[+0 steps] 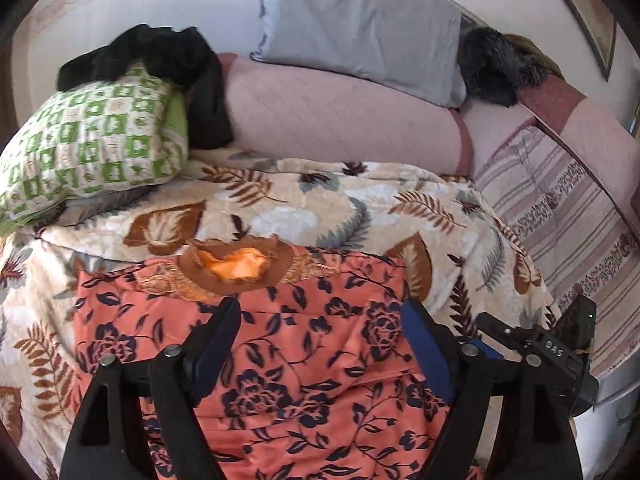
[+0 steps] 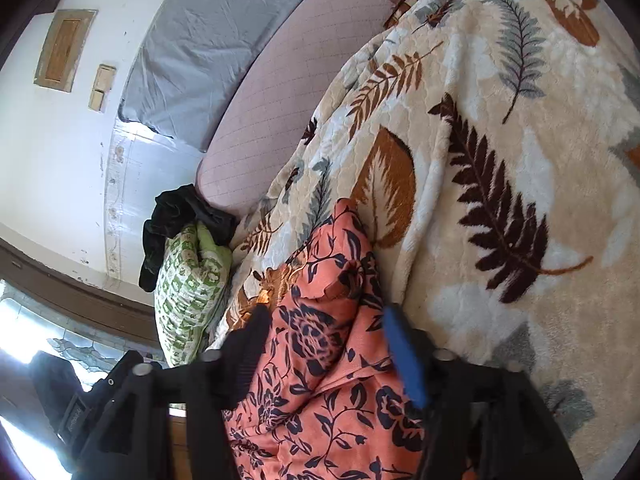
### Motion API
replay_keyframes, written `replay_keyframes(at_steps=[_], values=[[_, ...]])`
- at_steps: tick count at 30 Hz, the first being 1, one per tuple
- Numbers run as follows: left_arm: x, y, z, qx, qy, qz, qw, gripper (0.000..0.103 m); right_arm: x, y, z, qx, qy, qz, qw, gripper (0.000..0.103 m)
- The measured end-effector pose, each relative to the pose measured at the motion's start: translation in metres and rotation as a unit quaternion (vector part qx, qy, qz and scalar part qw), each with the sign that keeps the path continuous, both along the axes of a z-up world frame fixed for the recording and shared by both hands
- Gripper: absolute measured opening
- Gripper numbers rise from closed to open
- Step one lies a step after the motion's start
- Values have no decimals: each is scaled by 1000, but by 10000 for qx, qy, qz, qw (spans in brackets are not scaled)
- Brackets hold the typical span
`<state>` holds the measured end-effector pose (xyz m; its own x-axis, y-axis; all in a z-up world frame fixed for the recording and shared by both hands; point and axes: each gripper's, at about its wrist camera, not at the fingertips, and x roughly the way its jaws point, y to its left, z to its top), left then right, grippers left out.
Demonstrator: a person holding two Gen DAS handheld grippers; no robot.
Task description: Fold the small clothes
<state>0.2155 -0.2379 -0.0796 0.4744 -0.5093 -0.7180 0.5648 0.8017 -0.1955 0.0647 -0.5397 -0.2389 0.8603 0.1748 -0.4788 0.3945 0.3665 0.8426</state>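
Left wrist view: your left gripper (image 1: 320, 320) hangs over the garment with its fingers (image 1: 420, 340) spread wide, nothing between them.
Left contact: you cannot tell whether the tips touch the cloth.
Right wrist view: your right gripper (image 2: 326, 320) also has its fingers (image 2: 404, 356) spread apart, the cloth running up between them; no pinch shows.
Right gripper seen from left: it (image 1: 552, 344) sits just past the garment's right edge, low at the frame's right.
Garment: the coral floral garment (image 1: 304, 360) lies on the leaf-print blanket (image 1: 320, 208), brown embroidered neckline (image 1: 236, 268) pointing away from you, orange lining showing in the opening.
Garment, right view: its side (image 2: 320, 360) bunches into a raised fold beside a brown leaf on the blanket.
Blanket: cream plush, covering the bed under the garment.
Beyond: pink quilted bolster (image 1: 340, 120) across the head of the bed, grey pillow (image 1: 360, 24) leaning above it.
Left corner: green checked pillow (image 1: 88, 144) with black clothing (image 1: 160, 60) draped over it.
Right side: striped sheet (image 1: 560, 216) beside the blanket; dark furry item (image 1: 496, 68) near the grey pillow.
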Motion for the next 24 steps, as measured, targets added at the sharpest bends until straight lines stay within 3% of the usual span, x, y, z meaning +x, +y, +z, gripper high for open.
replay_keyframes(at_steps=[4, 7, 10, 12, 14, 15, 16, 19, 24], values=[[18, 63, -29, 105, -230, 954, 9951, 86, 19, 15, -1, 96, -216, 366, 9991, 74], [25, 106, -62, 406, -412, 1887, 9803, 86, 35, 28, -7, 277, -281, 613, 9973, 71], [30, 137, -92, 514, -472, 2402, 9682, 86, 52, 41, -5, -155, 44, 679, 9976, 71], [34, 146, -110, 853, -558, 2667, 9584, 86, 66, 45, -5, -265, 177, 765, 9966, 71], [45, 146, -130, 1485, -323, 2813, 9475, 86, 80, 47, -4, -553, 460, 754, 9946, 71], [50, 148, -138, 1593, -121, 2769, 9475, 86, 86, 47, -4, -684, 651, 692, 9931, 71], [53, 150, -143, 1526, -58, 2702, 9506, 86, 90, 47, -5, -669, 799, 621, 9926, 71], [57, 147, -147, 1604, -208, 2702, 9491, 86, 108, 45, -14, -243, 1047, 637, 9922, 71], [59, 142, -149, 1694, -264, 2653, 9488, 86, 138, 45, -21, -139, 1930, 323, 9806, 73]])
